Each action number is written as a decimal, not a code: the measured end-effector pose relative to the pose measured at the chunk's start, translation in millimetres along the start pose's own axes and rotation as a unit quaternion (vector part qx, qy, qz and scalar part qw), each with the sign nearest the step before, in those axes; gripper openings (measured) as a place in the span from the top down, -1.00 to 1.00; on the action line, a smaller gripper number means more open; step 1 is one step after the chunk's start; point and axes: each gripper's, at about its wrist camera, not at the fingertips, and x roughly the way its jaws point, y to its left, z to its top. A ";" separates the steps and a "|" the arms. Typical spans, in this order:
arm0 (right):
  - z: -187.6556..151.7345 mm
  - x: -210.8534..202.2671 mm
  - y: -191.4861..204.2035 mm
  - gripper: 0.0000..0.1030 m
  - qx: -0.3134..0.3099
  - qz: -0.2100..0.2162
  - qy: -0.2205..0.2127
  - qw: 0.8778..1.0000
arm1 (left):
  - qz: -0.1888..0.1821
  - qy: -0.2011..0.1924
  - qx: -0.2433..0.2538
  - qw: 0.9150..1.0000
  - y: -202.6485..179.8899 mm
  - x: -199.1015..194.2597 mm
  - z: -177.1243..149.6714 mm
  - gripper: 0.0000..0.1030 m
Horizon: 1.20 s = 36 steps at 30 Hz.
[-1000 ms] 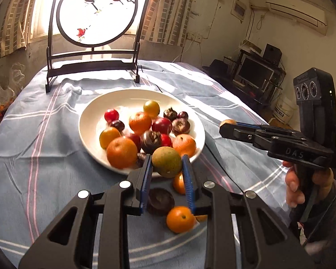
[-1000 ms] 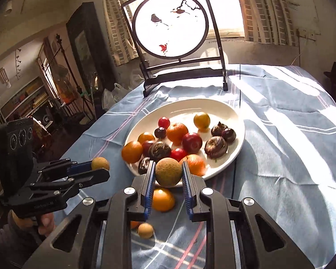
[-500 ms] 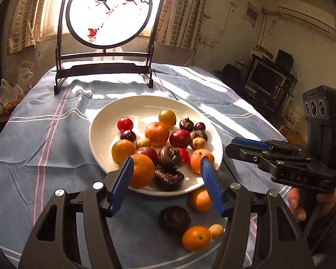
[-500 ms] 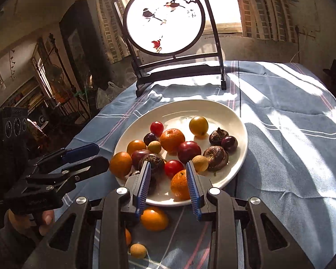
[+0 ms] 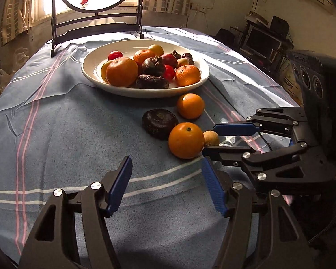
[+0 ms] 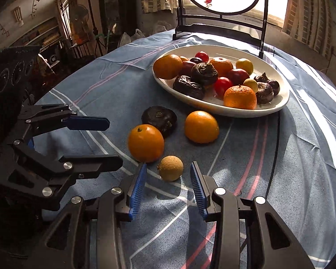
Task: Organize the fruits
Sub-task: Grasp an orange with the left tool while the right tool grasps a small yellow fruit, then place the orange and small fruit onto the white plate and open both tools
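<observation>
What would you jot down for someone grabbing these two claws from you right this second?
Left claw: open, empty, above bare cloth.
Right claw: jaws opening, nothing gripped; the small tan fruit lies just ahead of its tips.
Plate: already piled with mixed fruit.
Loose on the tablecloth: near orange, far orange, dark flat fruit, the tan one.
Left to do: probably move those four onto the plate.
</observation>
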 end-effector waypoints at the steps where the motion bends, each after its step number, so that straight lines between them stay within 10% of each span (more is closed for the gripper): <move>1: 0.7 1.2 -1.9 0.37 0.005 0.004 0.001 1.000 | 0.001 0.001 0.001 1.000 -1.0 0.6 0.3 -0.22; 10: -11.4 -32.8 -49.4 0.54 0.114 0.053 -0.092 0.988 | -0.002 0.010 -0.007 1.000 -13.6 19.3 13.0 -0.22; 16: -15.4 -37.5 -50.3 0.54 0.110 0.057 -0.104 0.987 | -0.007 0.026 -0.016 1.000 -20.0 32.8 22.2 -0.20; 20: -15.2 -37.3 -46.7 0.54 0.101 0.053 -0.105 0.988 | -0.007 0.019 -0.016 1.000 -21.4 31.7 21.8 0.28; 36: -15.8 -40.8 -48.6 0.54 0.105 0.051 -0.109 0.987 | 0.005 -0.014 -0.006 1.000 -23.9 14.6 16.2 0.28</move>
